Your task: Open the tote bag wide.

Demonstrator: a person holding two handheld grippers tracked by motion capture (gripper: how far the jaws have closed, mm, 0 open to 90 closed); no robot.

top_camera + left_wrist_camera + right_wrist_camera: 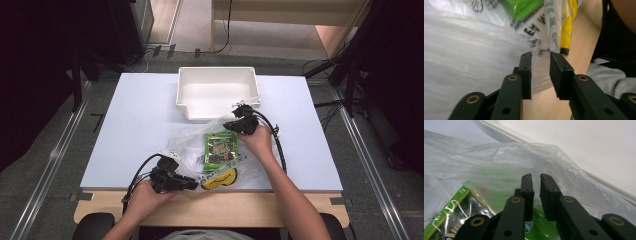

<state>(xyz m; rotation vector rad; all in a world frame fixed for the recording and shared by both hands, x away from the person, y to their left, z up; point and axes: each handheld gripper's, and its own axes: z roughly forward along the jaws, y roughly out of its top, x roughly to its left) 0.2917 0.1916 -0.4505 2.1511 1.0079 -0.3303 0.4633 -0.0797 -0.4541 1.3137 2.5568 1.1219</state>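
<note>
From above, your left gripper (192, 184) sits at the near edge of the clear plastic bag (187, 140), which holds a green snack packet (220, 148), with the white bin (218, 92) empty behind. In the left gripper view its jaws stand partly apart around a fold of bag film. In the right gripper view, the right gripper (536, 178) looks nearly closed on the bag's far edge, though the pinch is hard to confirm.

High view: fixed overhead on the person's side, facing forward and down — whole desk (140, 125) in frame, floor beyond. Left gripper view: rides the left tongs (540, 62), very close, skimming the desk's near wooden edge into the plastic bag (461, 55). Right gripper view: on the right tongs (536, 180), close, facing the white tray (586, 150). All three share the bag — its green packet (220, 149) too.
</note>
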